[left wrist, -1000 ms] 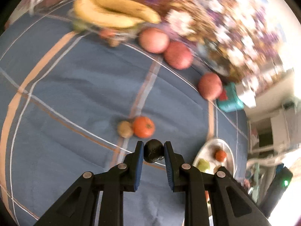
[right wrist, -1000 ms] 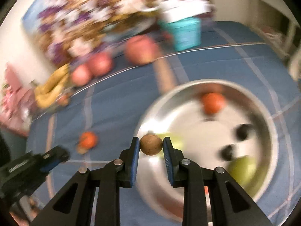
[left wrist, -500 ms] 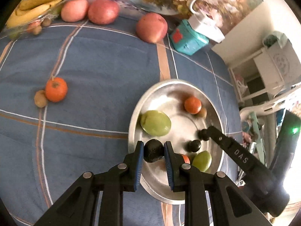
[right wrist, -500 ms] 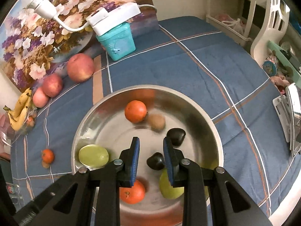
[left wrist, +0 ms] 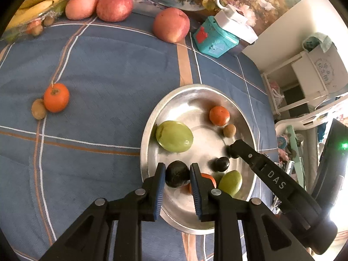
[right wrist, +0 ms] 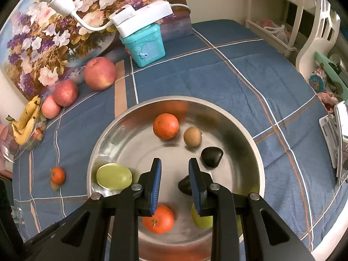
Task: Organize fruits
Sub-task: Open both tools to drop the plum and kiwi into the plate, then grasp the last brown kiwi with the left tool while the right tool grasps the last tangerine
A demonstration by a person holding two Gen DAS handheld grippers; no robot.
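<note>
My left gripper (left wrist: 177, 175) is shut on a dark round fruit (left wrist: 176, 173) and holds it over the near side of the steel bowl (left wrist: 150, 121). My right gripper (right wrist: 175, 174) is open and empty above the bowl (right wrist: 245, 124). In the bowl lie a green fruit (right wrist: 114, 176), two oranges (right wrist: 165, 126), a small brown fruit (right wrist: 192, 137) and two dark fruits (right wrist: 211, 157). The right gripper also shows in the left wrist view (left wrist: 233, 150). An orange (left wrist: 56, 97) and a small brown fruit (left wrist: 38, 109) lie on the blue cloth at the left.
Three apples (left wrist: 171, 24) and bananas (left wrist: 37, 2) line the back of the table by a flower picture. A teal house-shaped box (right wrist: 143, 45) with a white power strip stands behind the bowl. White shelving (right wrist: 313, 34) is at the right edge.
My left gripper has carried the dark fruit from beside the loose orange to over the bowl. My right gripper has let go of the small brown fruit, which now lies in the bowl.
</note>
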